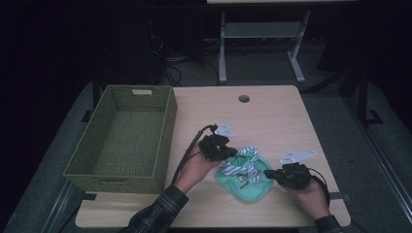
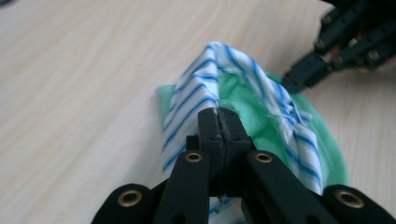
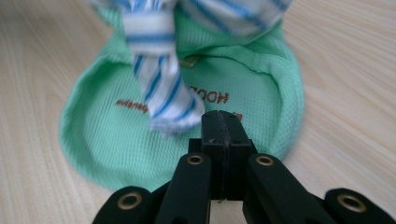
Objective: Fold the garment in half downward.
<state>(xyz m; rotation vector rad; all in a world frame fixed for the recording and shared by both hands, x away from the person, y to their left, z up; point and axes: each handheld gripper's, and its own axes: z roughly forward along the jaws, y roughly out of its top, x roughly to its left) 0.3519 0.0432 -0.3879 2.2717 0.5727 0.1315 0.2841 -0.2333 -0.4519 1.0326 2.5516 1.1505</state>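
Mint-green mesh fabric, a small garment (image 1: 245, 180) with a blue-and-white striped cloth (image 1: 240, 162) bunched on top, lies on the pale wooden surface (image 1: 272, 116) near its front edge, between the person's two hands. The left tongs (image 2: 218, 116) are pressed together on a fold of the striped cloth, which stands up in a ridge around their tips. The right tongs (image 3: 221, 122) are pressed together on the garment's near edge, close to brown printed lettering. A woven green basket (image 1: 165, 131) stands on the left part of the surface, well apart from the garment.
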